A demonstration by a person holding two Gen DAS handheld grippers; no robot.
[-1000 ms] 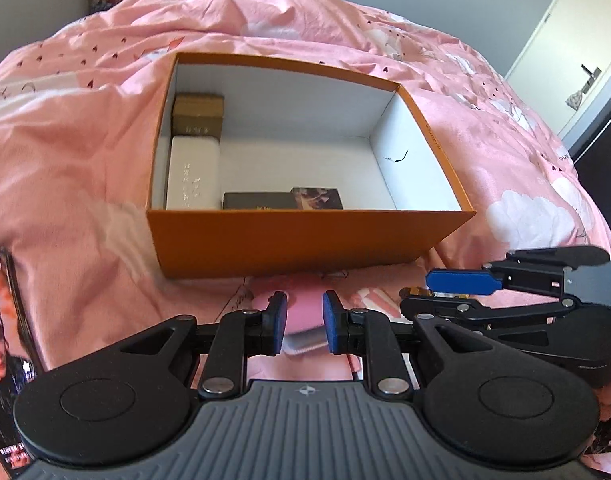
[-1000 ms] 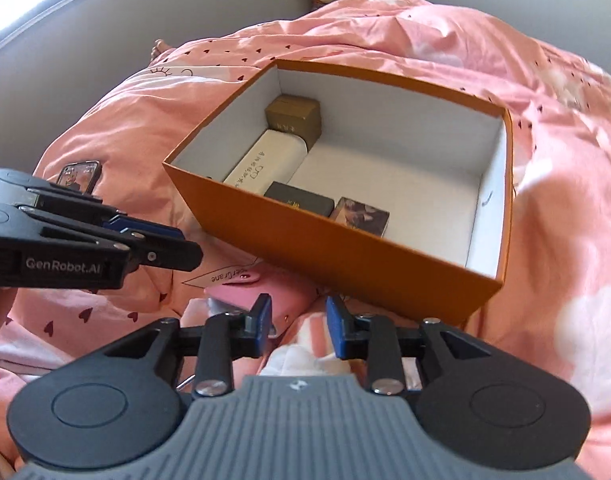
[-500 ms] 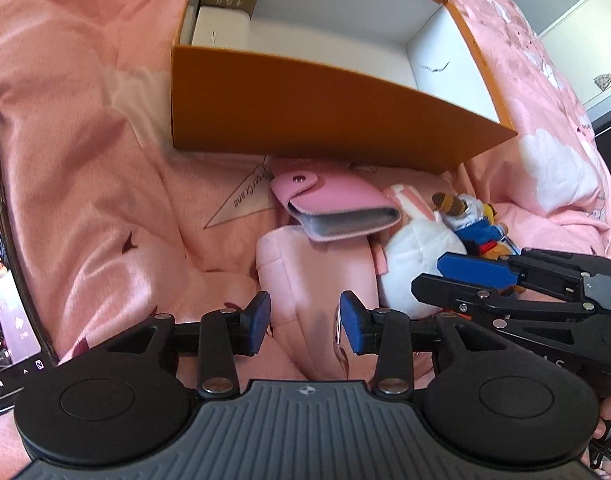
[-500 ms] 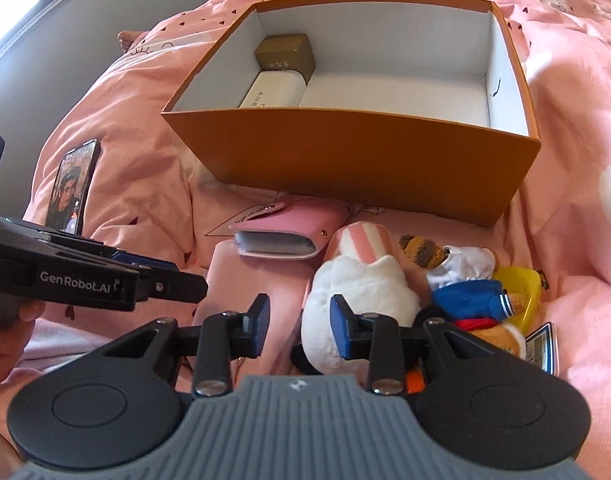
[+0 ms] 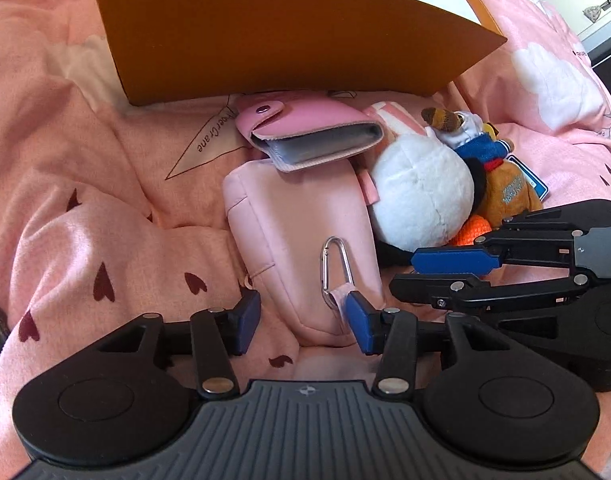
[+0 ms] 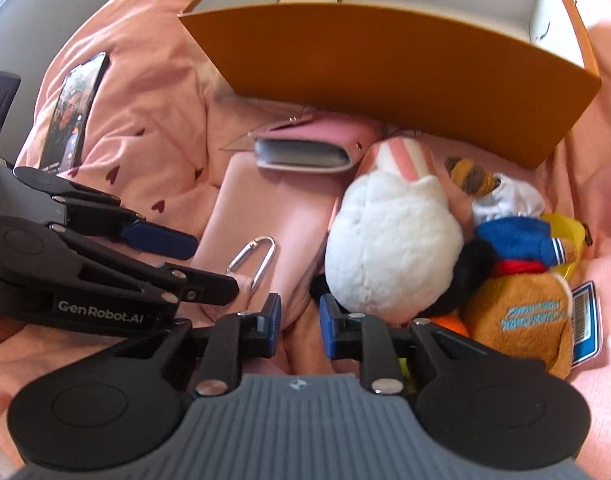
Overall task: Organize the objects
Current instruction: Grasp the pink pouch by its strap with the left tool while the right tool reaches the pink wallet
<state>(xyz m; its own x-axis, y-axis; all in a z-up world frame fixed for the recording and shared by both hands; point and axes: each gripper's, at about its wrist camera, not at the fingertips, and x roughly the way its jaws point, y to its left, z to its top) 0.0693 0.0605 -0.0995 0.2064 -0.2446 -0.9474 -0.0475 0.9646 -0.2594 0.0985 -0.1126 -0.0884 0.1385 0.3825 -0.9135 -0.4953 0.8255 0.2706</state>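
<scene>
An orange box (image 5: 289,36) (image 6: 389,64) stands open on the pink bedding, with small boxes inside at its far left. In front of it lie a pink wallet (image 5: 309,136) (image 6: 305,148), a pink pouch (image 5: 301,236) (image 6: 261,220) with a silver carabiner (image 5: 336,268) (image 6: 253,260), a white plush (image 5: 421,188) (image 6: 389,244) and a brown plush in blue (image 5: 493,176) (image 6: 517,276). My left gripper (image 5: 303,318) is open, its fingers straddling the pouch's near end. My right gripper (image 6: 300,322) is open and empty, low beside the white plush and the pouch.
A phone (image 6: 71,112) lies on the bedding to the left. Rumpled pink duvet (image 5: 85,220) surrounds everything. A door and dark furniture show at the far right in the left wrist view.
Both grippers dropped down and forward from above the box to the objects in front of it. The left jaws widened around the pouch's end.
</scene>
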